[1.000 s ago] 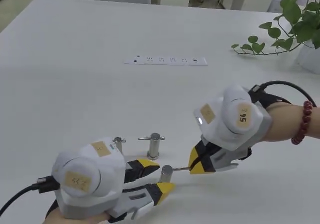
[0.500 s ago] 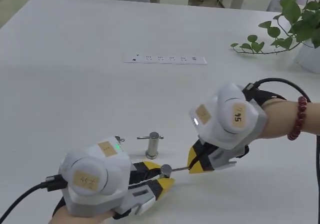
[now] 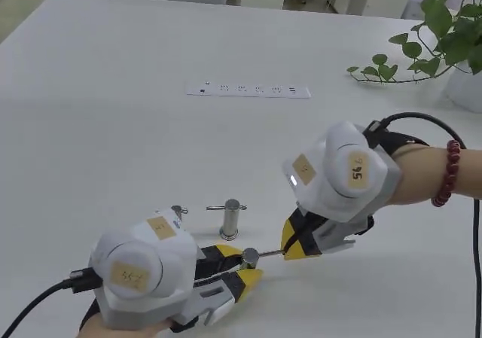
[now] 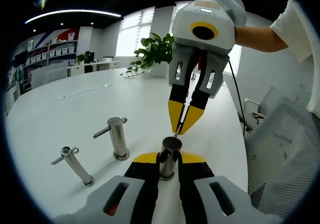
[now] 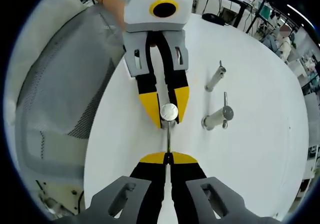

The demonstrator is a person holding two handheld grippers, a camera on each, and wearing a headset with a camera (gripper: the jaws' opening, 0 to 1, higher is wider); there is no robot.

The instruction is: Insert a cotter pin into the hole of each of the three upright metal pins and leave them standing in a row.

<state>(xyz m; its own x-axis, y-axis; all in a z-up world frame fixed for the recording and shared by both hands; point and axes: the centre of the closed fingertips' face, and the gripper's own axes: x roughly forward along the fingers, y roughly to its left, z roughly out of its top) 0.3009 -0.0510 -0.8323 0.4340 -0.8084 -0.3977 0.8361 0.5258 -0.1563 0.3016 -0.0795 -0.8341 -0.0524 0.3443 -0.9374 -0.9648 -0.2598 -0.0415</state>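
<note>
- The cotter pin [image 5: 168, 138] lay level, long axis left to right. Its tip pointed left at the head of the third metal pin [image 5: 169, 112], touching it or just short; entry into the hole could not be confirmed.
- The right gripper [image 5: 168, 157] was closed on the cotter pin's right end.
- The left gripper [image 4: 169, 159] was clamped on that upright pin's shaft, near side of the desk [image 3: 113, 112].
- The middle pin [image 3: 232, 217] and the end pin [image 3: 178, 211], each carrying a cotter pin, stood just beyond, to the left.

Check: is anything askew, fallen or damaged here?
Nothing stands out. The far pin and middle pin stand with cotter pins fitted; the left gripper holds the third pin upright while the right gripper holds the last cotter pin at its top.
</note>
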